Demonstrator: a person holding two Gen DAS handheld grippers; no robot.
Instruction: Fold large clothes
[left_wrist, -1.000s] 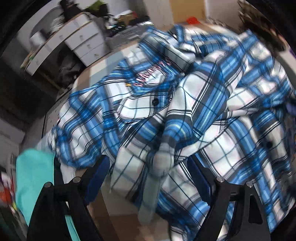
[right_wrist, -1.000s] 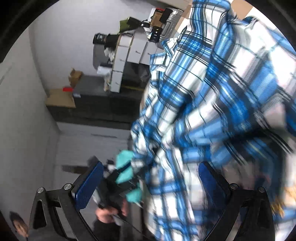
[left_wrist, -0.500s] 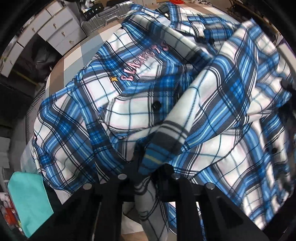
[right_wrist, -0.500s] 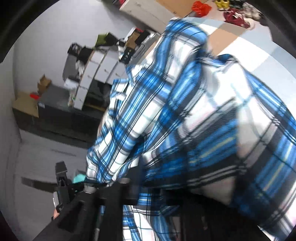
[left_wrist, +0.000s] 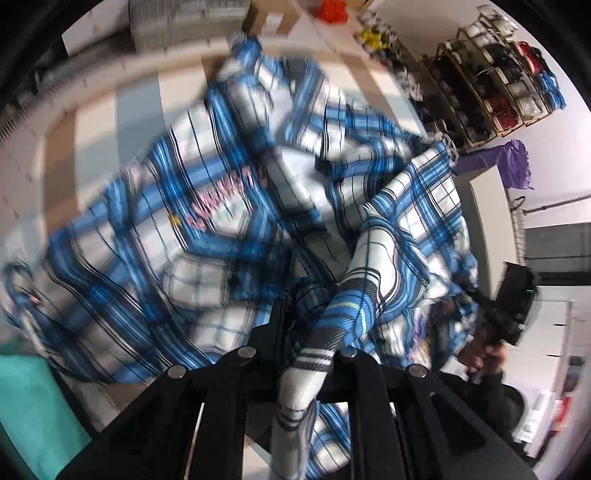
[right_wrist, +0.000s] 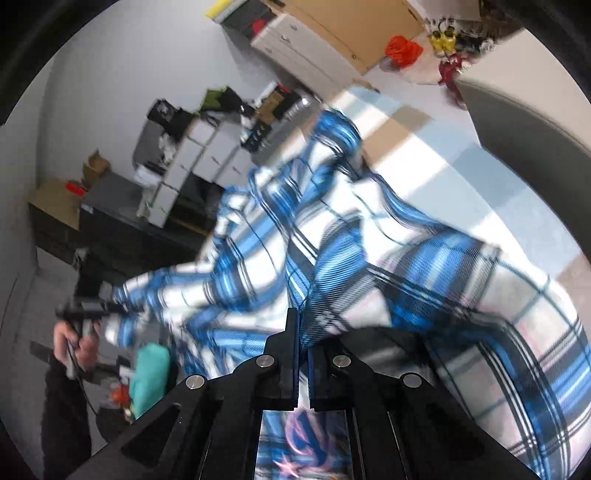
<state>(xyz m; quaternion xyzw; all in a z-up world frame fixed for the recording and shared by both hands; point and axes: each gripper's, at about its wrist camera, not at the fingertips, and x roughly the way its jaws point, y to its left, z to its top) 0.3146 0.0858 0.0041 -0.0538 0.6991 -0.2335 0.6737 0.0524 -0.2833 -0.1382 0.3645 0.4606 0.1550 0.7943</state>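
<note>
Both grippers are black plastic frames, each with round silver screw heads across the finger bases. The right gripper (right_wrist: 302, 325) has blue-edged pads. The left gripper (left_wrist: 308, 328) looks alike. The person wears a black sleeve (right_wrist: 64, 417); a thin dark cable hangs beside it.

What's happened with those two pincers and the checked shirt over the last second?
Both were wide open; now the left gripper and right gripper have each clamped a fold of the plaid shirt and are pulling it up off the striped surface. The shirt remains crumpled, not folded.
</note>
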